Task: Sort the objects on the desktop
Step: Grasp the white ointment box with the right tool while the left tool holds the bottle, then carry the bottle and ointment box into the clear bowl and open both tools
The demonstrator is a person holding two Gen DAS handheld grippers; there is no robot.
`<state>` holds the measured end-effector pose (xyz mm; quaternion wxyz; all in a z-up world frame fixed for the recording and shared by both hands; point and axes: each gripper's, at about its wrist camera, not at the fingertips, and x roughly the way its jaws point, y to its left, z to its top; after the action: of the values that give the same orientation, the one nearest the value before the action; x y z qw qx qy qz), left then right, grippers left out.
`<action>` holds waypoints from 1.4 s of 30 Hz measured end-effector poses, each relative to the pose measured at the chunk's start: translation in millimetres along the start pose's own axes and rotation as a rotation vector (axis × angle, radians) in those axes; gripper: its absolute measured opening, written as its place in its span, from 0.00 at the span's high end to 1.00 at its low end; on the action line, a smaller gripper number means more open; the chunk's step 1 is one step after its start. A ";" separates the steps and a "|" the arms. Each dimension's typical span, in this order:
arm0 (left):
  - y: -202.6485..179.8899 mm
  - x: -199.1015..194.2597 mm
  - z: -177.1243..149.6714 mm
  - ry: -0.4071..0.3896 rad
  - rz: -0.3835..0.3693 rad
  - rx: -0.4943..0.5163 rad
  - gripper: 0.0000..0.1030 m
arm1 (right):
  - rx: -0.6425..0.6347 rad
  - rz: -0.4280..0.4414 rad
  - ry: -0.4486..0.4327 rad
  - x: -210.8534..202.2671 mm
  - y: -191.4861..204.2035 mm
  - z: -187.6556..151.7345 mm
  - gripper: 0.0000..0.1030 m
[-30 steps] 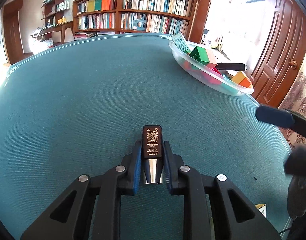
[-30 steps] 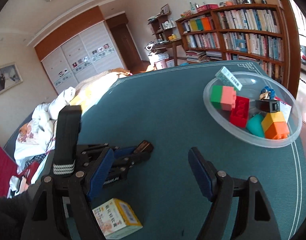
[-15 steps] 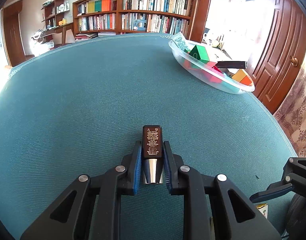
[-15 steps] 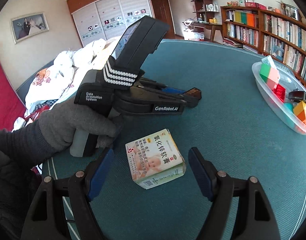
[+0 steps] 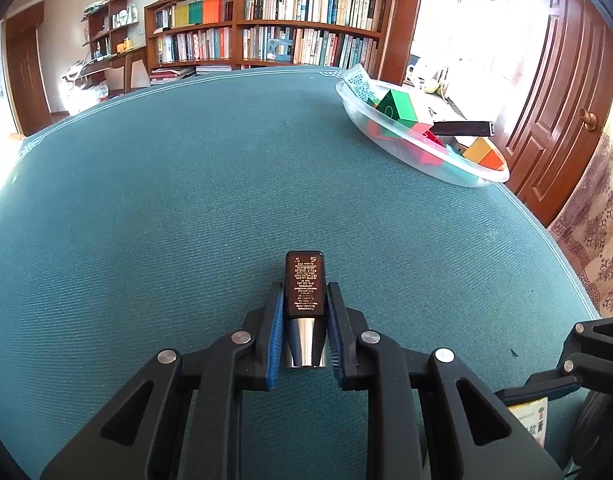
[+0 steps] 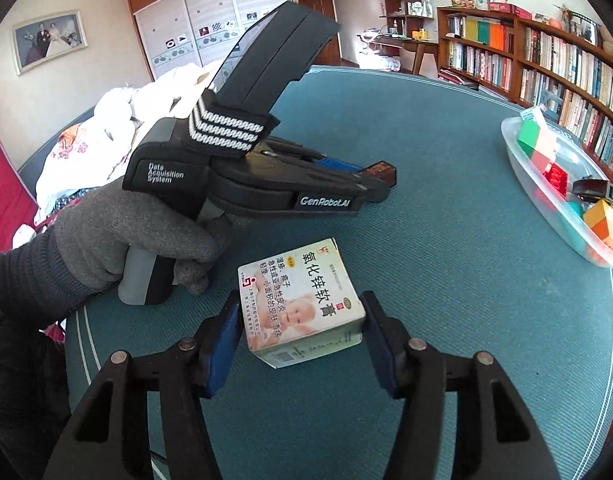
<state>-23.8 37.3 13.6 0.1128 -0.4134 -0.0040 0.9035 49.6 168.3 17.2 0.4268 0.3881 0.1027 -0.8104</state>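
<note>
Right tongs [image 6: 302, 344]: came in from beside the tub [image 6: 562, 200] over the last second, dropped low over the near edge of the tabletop [image 6: 446, 128], and now straddle the box [image 6: 302, 300]. Jaws have just been closing; the box is between them. Left pad looks at or nearly at the box's side, right pad just beside its corner; firm contact not confirmed, so grip not yet made by my reading.

Left tongs [image 5: 304, 312]: no change. Narrow, clamped on the small dark bottle [image 5: 305, 284], whose end rests on or just above the cloth in mid-tabletop. Gloved hand [image 6: 118, 236] on the handle, steady.

Tub sits at the far right edge, holding coloured blocks [image 5: 402, 110] and other items.

Judgement: box pick-up in progress; once clamped, both items go to the tub. Risk: box is skewed to the pads, may twist on closure
</note>
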 end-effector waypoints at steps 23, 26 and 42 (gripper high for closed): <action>-19.9 -15.0 44.7 -0.062 -0.040 0.058 0.79 | 0.430 -0.409 -0.373 -66.6 -150.3 92.5 0.40; -17.4 -9.9 42.7 -0.055 -0.046 0.047 0.79 | 0.474 -0.473 -0.377 -56.0 -171.7 102.2 0.36; -42.1 -9.9 74.9 -0.096 -0.109 0.085 0.79 | 0.672 -0.632 -0.504 -79.4 -208.0 71.5 0.22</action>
<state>-65.2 82.7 74.5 0.1790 -0.3638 0.0063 0.9141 -123.1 309.2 88.2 0.0251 0.2468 -0.1570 -0.9559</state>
